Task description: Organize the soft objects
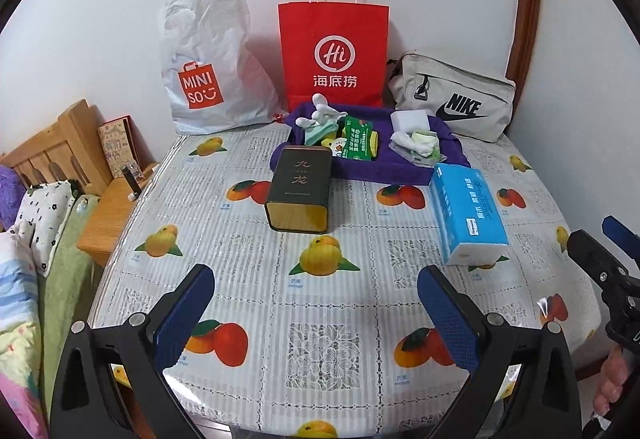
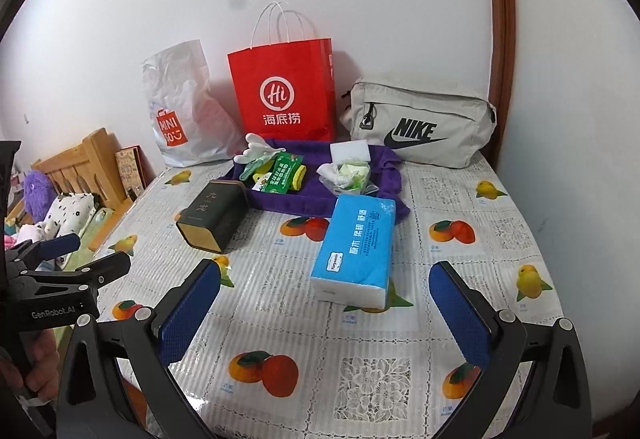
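Note:
A purple cloth tray [image 1: 384, 171] [image 2: 288, 205] lies at the back of the table, holding white plush pieces [image 1: 320, 111] [image 2: 256, 147], a green packet [image 1: 358, 139] [image 2: 282, 179], a white sponge [image 1: 410, 121] [image 2: 350, 151] and a bag of white and green soft bits [image 1: 418, 143] [image 2: 346, 175]. A blue tissue pack [image 1: 468, 211] [image 2: 356, 247] lies in front of the tray, to its right. My left gripper [image 1: 316, 313] [image 2: 86, 253] is open and empty over the near table. My right gripper [image 2: 326, 311] [image 1: 600, 239] is open too, just short of the tissue pack.
A dark tin box [image 1: 300, 191] [image 2: 212, 215] lies on its side left of the tissue pack. Against the wall stand a white plastic bag [image 1: 208, 71] [image 2: 180, 111], a red paper bag [image 1: 334, 51] [image 2: 284, 91] and a beige waist bag [image 1: 452, 95] [image 2: 420, 119]. A bed [image 1: 36, 239] adjoins the table's left.

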Demonstrator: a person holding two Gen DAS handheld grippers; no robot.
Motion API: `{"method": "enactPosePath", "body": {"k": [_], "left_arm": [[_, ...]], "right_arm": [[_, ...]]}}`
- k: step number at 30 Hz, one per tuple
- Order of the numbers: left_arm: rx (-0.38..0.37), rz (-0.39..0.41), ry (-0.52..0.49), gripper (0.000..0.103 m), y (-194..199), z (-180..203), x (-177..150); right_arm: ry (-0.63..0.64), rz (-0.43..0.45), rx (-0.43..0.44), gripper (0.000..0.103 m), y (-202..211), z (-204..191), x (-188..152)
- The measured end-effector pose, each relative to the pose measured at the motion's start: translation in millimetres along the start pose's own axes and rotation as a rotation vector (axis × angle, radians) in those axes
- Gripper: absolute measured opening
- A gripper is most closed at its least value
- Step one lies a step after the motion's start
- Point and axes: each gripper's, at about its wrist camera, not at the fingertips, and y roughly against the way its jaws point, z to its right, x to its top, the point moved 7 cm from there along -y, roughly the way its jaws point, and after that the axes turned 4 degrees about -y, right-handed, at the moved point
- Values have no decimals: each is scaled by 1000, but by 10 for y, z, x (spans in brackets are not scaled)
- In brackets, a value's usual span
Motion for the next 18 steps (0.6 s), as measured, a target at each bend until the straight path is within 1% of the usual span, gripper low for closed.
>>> {"method": "enactPosePath", "body": {"k": [18], "left_arm": [[5, -2, 16, 103, 59, -96, -112]], "right_arm": [[-3, 15, -9, 102, 104, 8, -49]]}}
